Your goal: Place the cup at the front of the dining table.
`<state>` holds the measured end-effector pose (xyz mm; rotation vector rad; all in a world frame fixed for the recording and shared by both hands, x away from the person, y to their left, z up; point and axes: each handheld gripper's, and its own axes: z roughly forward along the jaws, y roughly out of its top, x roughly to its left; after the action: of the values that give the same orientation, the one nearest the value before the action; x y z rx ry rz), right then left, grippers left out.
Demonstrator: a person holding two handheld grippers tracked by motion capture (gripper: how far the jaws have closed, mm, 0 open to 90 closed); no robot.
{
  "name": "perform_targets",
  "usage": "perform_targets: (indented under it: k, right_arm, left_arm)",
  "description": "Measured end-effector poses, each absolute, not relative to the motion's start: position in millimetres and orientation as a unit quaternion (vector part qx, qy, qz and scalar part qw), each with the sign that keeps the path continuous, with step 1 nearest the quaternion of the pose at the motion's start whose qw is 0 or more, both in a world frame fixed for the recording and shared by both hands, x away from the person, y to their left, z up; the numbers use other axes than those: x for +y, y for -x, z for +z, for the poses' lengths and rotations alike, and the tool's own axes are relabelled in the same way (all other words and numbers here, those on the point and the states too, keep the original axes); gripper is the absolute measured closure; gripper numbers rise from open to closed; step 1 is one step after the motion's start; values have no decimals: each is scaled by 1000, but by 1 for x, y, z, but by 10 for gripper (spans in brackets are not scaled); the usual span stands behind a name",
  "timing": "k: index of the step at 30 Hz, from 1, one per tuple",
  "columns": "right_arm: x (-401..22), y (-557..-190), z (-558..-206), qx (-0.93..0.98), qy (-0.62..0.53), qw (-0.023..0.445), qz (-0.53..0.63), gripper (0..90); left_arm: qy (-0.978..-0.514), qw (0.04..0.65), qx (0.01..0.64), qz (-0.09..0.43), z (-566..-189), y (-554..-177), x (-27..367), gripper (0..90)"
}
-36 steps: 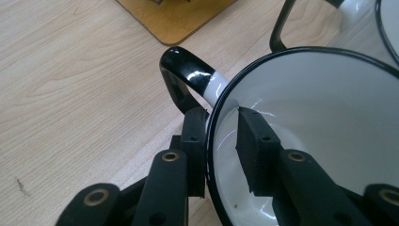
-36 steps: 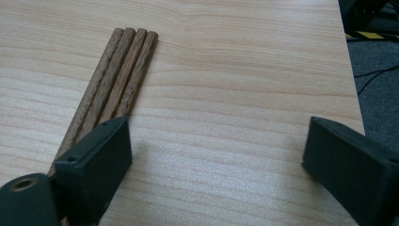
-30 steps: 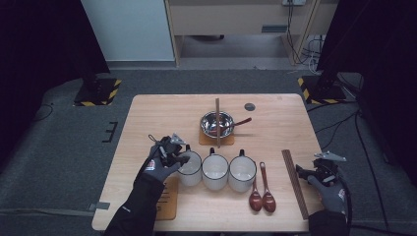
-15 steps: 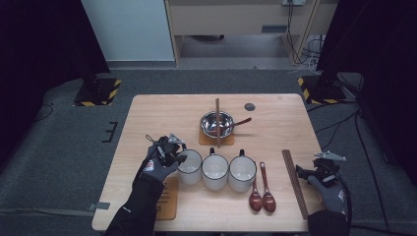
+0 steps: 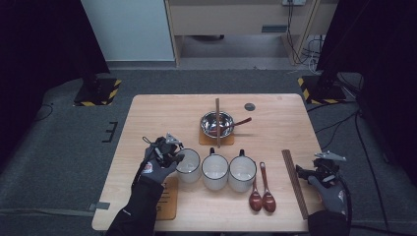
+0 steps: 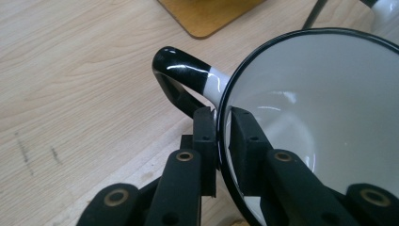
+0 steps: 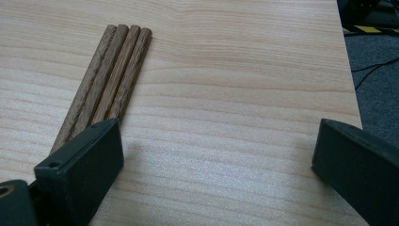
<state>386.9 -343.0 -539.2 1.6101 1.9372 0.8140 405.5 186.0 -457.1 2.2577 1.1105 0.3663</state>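
In the left gripper view, the two black jaws are clamped on the black-edged rim of a white enamel mug point(image 6: 310, 117), one pad inside the rim and one outside, just beside the mug's black-tipped handle point(image 6: 186, 70) at centre frame. Seen from the high view, the left gripper point(image 5: 169, 150) sits at lower left of centre, carried by a gloved hand point(image 5: 158, 167) whose dark-sleeved forearm rises from the bottom edge and leans right toward the mug. This mug is the leftmost of three in a row on the light wooden table point(image 5: 157, 113), partly over a brown square coaster point(image 5: 167, 199). The right gripper point(image 5: 322, 167) rests at lower right, near the table's right edge, its hand entering from the bottom. In the right gripper view its jaws stand wide apart over bare wood, with a bundle of dark wooden chopsticks point(image 7: 110, 80) lying by the left jaw at upper left. Two reddish-brown spoons point(image 5: 260, 194) lie between the mugs and the chopsticks.
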Motion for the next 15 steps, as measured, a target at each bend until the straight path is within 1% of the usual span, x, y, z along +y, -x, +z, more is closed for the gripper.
perform_targets:
  k: [8, 15]
  right_arm:
    - [-343, -387, -539, 710, -590, 245, 298, 24]
    - [-343, -387, -539, 711, -589, 244, 298, 22]
  left_arm:
    - [-841, 304, 424, 146, -450, -400, 196, 827]
    - [-827, 330, 428, 155, -444, -392, 207, 827]
